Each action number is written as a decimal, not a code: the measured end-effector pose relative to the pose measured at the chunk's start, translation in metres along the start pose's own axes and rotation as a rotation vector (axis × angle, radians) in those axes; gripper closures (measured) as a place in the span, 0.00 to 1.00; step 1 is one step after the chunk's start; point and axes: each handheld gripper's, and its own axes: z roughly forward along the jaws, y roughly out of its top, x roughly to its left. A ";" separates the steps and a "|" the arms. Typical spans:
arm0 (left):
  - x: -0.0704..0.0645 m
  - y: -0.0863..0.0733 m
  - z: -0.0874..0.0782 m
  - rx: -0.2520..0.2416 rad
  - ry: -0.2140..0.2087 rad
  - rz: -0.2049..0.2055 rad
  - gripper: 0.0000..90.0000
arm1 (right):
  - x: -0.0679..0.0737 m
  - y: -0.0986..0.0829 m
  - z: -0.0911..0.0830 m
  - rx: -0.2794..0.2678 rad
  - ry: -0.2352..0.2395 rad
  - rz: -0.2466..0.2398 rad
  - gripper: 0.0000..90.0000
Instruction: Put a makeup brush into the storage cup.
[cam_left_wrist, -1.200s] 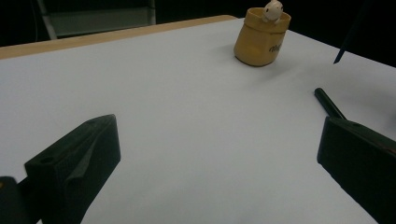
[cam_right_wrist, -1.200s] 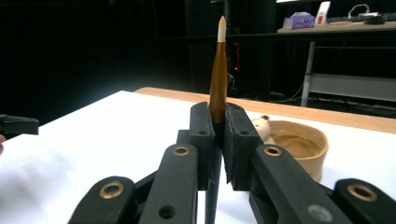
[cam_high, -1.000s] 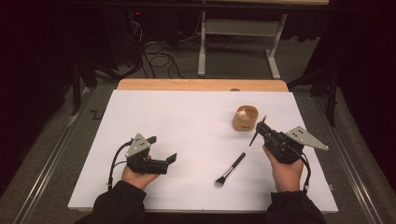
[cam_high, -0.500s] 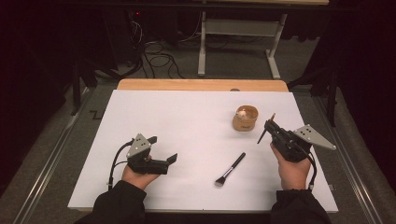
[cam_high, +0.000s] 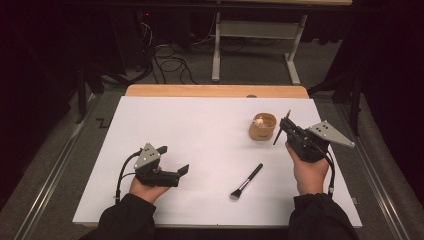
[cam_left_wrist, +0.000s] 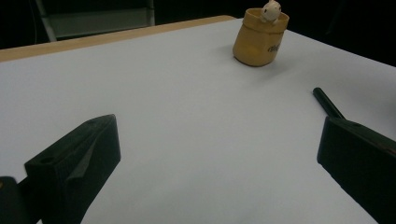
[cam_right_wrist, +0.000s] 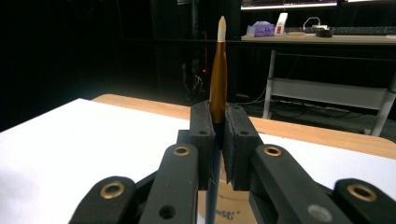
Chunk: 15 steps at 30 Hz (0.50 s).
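Observation:
A small yellow-brown cup (cam_high: 262, 128) with a little white figure on its rim stands right of centre on the white sheet; it is also far ahead in the left gripper view (cam_left_wrist: 259, 40). My right gripper (cam_high: 288, 128) hovers just right of the cup, shut on a thin brush (cam_high: 281, 131) with a gold ferrule and pale tip (cam_right_wrist: 218, 70), which stands upright between the pads (cam_right_wrist: 201, 140). A black-handled makeup brush (cam_high: 246, 181) lies flat on the sheet between the hands, and its handle end (cam_left_wrist: 327, 102) is visible. My left gripper (cam_high: 173, 160) rests low at front left, open and holding nothing.
The white sheet (cam_high: 200, 125) covers a wooden table whose far edge (cam_high: 215, 91) shows as a tan strip. Beyond it are a metal desk frame (cam_high: 255, 30) and cables on a grey floor. Dark surroundings close in on both sides.
The right gripper, still holding the thin brush, has shifted a little right and then away from the person, ending beside the cup. The left gripper has stayed put.

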 end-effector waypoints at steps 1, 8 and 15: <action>0.000 0.000 0.000 -0.001 -0.001 0.000 0.00 | 0.000 0.001 0.002 0.001 -0.001 0.004 0.94; 0.000 0.000 -0.001 -0.002 -0.006 -0.001 0.00 | -0.003 0.007 0.016 0.006 -0.008 0.019 0.94; 0.001 0.000 -0.001 -0.006 -0.012 -0.006 0.00 | -0.007 0.014 0.029 0.023 -0.022 0.008 0.94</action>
